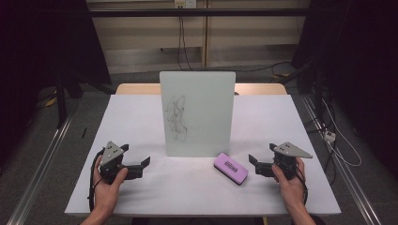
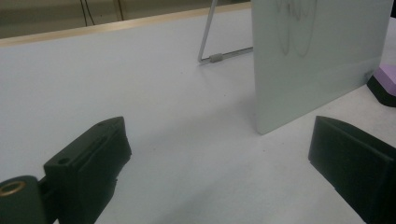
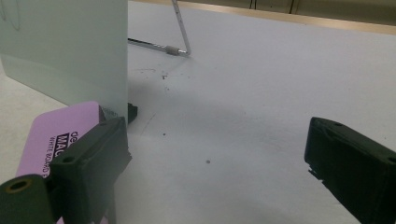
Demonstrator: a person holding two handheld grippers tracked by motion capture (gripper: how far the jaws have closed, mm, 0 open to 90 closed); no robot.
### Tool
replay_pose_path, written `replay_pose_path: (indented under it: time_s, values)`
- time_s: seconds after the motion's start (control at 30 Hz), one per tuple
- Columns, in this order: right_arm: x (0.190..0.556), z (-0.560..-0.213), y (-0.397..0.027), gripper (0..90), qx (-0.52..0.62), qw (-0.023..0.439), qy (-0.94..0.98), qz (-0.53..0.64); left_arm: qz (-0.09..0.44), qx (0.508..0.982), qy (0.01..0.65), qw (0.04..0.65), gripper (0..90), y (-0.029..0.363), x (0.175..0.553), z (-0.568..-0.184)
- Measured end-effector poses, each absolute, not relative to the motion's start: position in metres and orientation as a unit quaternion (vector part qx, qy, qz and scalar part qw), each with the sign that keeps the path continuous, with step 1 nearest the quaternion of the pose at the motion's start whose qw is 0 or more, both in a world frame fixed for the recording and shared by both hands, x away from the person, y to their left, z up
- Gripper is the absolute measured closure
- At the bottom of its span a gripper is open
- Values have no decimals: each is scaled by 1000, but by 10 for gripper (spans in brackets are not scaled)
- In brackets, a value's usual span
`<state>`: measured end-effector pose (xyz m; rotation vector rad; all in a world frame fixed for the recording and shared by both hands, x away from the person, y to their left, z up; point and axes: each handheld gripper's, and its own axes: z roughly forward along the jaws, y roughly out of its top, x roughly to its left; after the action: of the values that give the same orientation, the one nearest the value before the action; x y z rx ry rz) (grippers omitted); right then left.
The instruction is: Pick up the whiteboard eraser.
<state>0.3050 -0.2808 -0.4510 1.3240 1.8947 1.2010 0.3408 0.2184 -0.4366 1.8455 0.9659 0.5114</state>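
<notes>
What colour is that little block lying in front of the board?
The eraser is lilac-pink on top with a black base, clearest in the high view.

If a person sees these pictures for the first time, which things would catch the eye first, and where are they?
First the upright white board with black scribbles, standing in the middle of the white table. Then the purple whiteboard eraser with a black base, lying just in front of the board's right corner. The left gripper and right gripper rest near the front, jaws open and pointing inward.

eraser [image 1: 230,168] before board [image 1: 197,112] (right end)
</notes>
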Motion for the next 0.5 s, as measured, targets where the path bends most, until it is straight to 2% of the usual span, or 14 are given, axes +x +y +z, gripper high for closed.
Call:
replay_pose_path:
  time_s: [0.5]
  values:
    - [305, -448, -281, 55, 488, 250, 709, 443, 202, 764, 389, 473, 48, 213, 340, -438]
